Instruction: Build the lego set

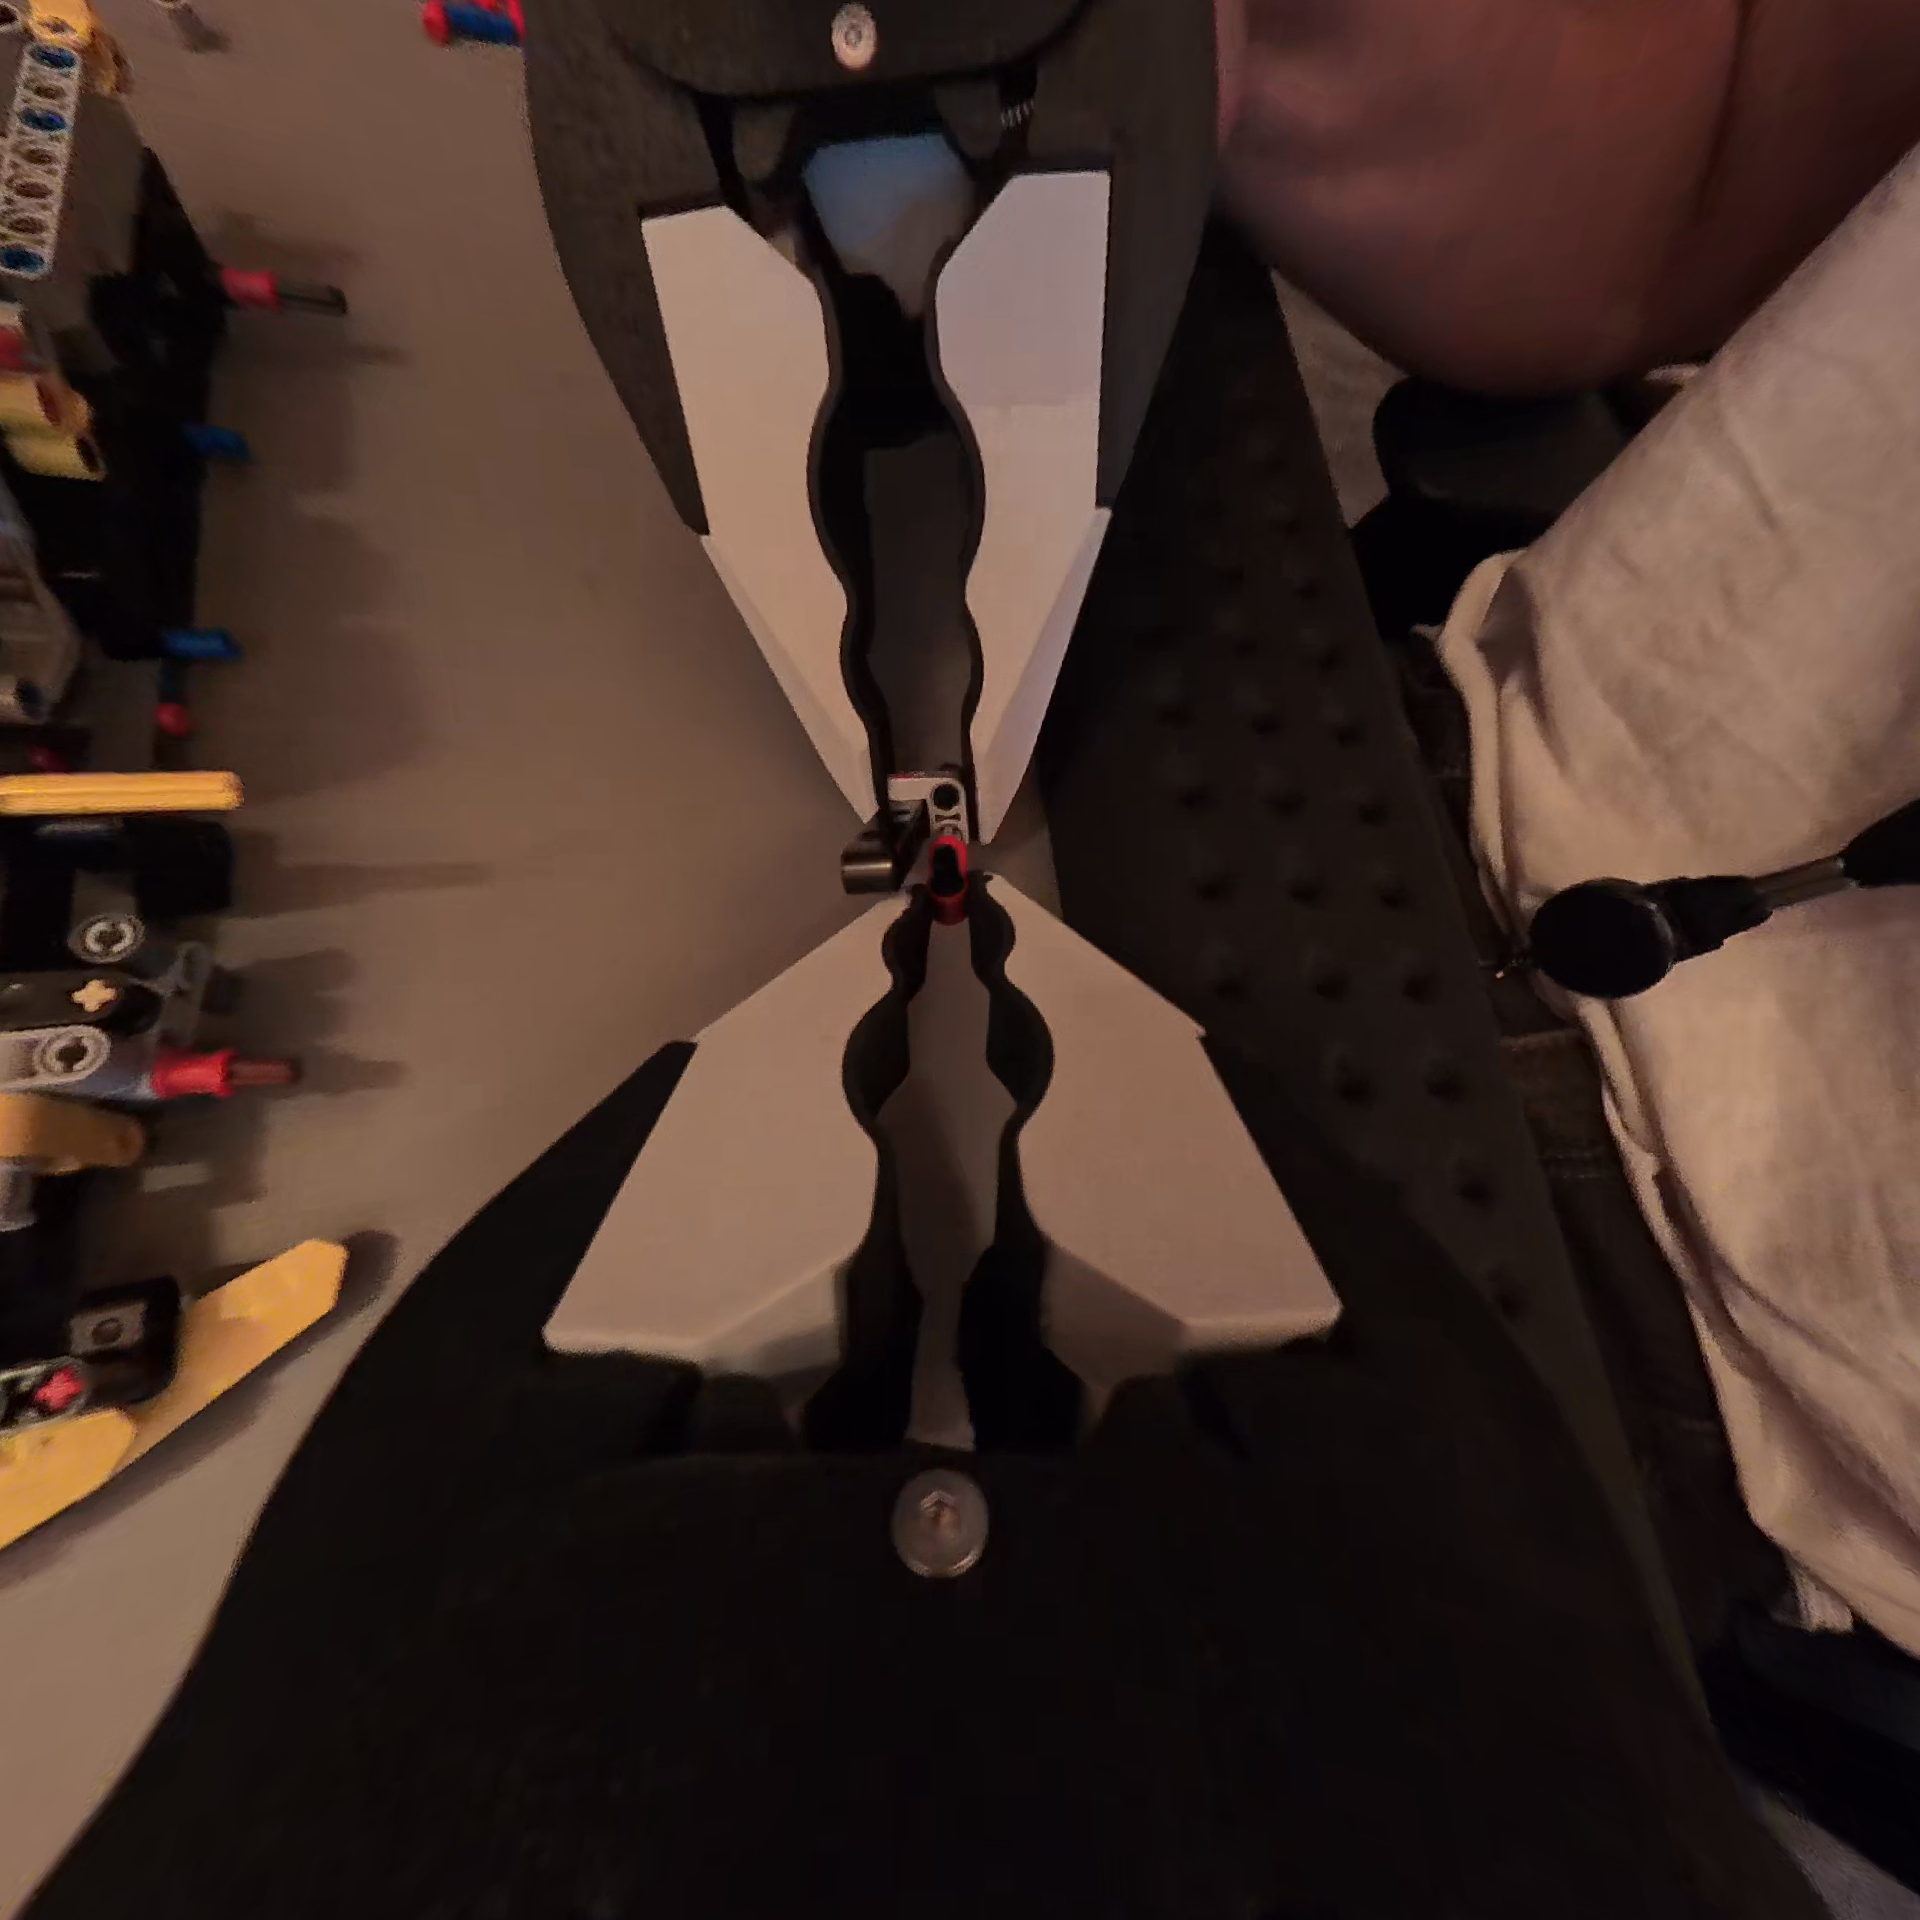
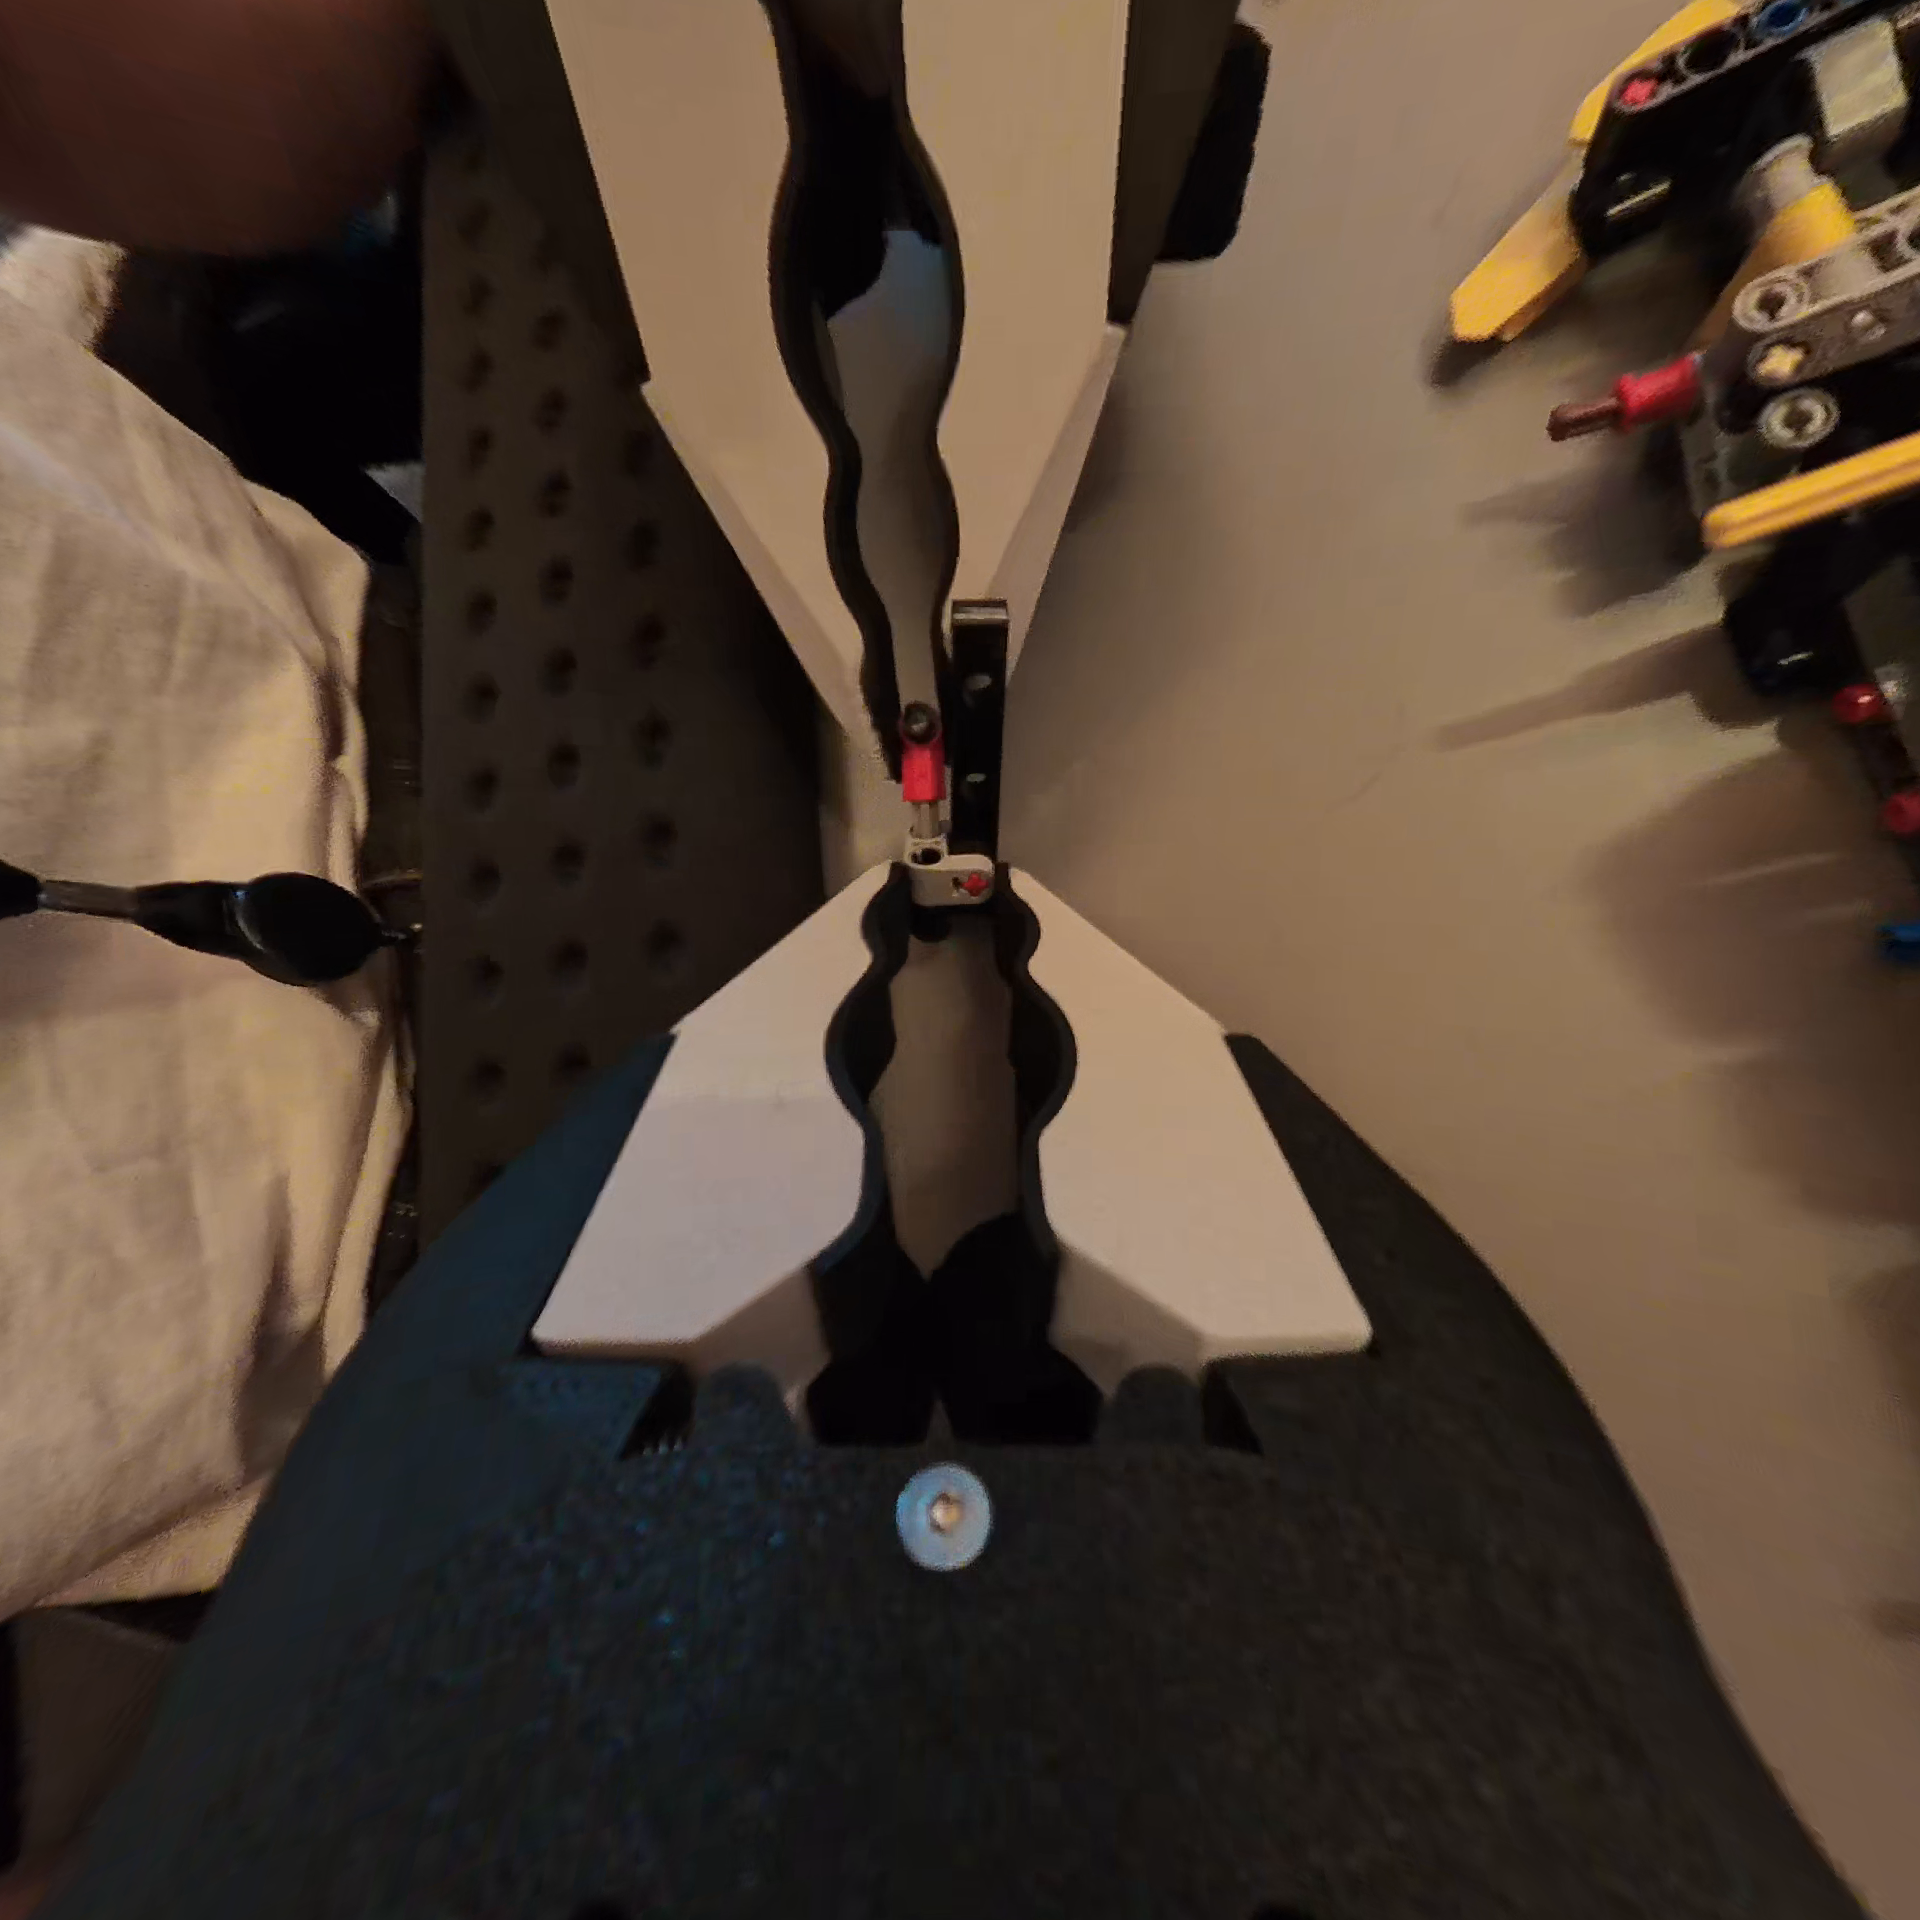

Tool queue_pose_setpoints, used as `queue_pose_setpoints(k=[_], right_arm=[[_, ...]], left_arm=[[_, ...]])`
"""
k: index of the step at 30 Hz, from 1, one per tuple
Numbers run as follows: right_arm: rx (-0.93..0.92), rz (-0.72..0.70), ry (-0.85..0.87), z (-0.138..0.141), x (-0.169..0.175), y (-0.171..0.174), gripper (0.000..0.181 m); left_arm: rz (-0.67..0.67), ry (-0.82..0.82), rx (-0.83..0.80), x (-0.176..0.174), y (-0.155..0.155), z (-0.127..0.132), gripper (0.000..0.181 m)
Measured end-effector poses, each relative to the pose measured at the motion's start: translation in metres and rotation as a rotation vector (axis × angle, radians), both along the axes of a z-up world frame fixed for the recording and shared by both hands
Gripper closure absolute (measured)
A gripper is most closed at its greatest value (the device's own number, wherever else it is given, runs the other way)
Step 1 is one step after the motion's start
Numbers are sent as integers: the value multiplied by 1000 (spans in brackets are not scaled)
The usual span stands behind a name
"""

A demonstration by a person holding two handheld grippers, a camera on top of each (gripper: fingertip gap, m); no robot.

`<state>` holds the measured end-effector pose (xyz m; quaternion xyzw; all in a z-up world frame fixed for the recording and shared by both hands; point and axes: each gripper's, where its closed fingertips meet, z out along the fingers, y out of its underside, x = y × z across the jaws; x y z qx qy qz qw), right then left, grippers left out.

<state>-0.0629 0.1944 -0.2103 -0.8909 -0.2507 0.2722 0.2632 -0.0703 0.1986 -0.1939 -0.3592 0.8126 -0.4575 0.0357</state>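
The left tongs pinch a small red connector; the right tongs, tip to tip with them, clamp a grey connector with a black beam alongside it, seemingly so the small parts can be pushed together in mid-air. Beyond, the half-built yellow and black model rests on the tabletop, well apart.

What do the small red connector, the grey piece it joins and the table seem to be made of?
Red connector: apparently moulded plastic, smooth, slightly glossy, uniform colour. Grey piece: likely the same plastic, matte, with crisp moulded holes. Table: a smooth pale matte surface, possibly laminate; the material cannot be told.
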Motion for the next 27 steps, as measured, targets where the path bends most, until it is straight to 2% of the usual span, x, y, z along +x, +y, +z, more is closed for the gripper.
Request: queue_pose_setpoints(k=[10,13,19,24,27], right_arm=[[86,-14,19,2,4,6,166],[112,-31,49,7,5,9,166],[209,-151,43,19,31,19,166],[183,-93,70,18,17,13,166],[146,-78,81,15,9,15,166]], left_arm=[[85,-44,-57,2,12,6,173],[104,-61,-7,3,18,1,174],[82,-97,30,1,16,1,174],[132,-248,-82,12,16,38,175],[163,-243,-109,14,18,42,175]])
